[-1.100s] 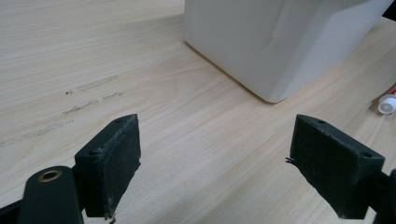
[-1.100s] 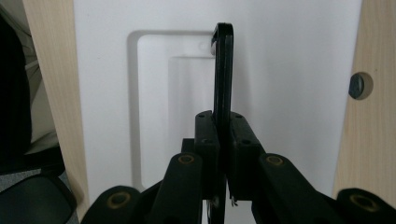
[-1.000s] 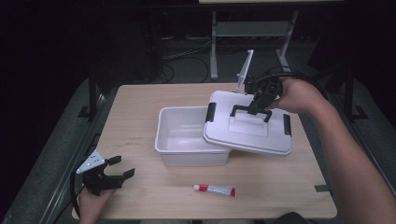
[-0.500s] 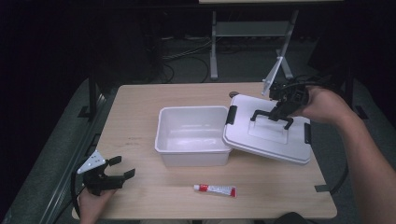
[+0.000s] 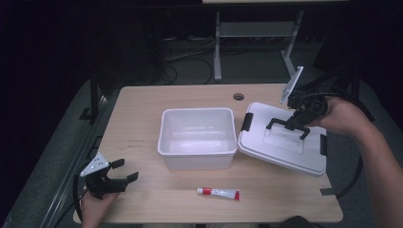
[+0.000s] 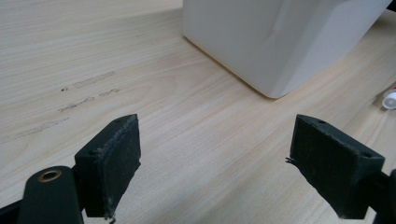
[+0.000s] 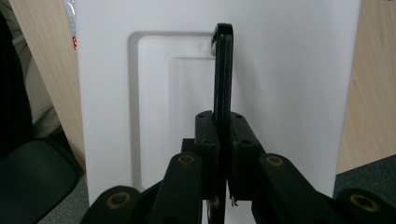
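Observation:
A white open bin (image 5: 198, 137) stands at the middle of the wooden table (image 5: 142, 104). Its white lid (image 5: 280, 140) with black side latches hangs tilted just right of the bin, low over the table. My right gripper (image 5: 297, 121) is shut on the lid's black handle (image 7: 222, 70); the pads clamp the thin bar from both sides. My left gripper (image 5: 122, 172) rests at the table's front left corner, open, with bare wood between its fingers (image 6: 112, 163). The bin's near corner (image 6: 280, 46) rises ahead of it.
A small white tube with a red label (image 5: 219, 193) lies on the table in front of the bin; its cap end (image 6: 388, 99) peeks in at the right of the left gripper view. A cable hole (image 5: 238, 96) sits near the table's far edge. Dark floor and a metal stand lie beyond.
The right hand has carried the lid off the bin, rightward and down, so the bin now stands uncovered. The left gripper has stayed put.

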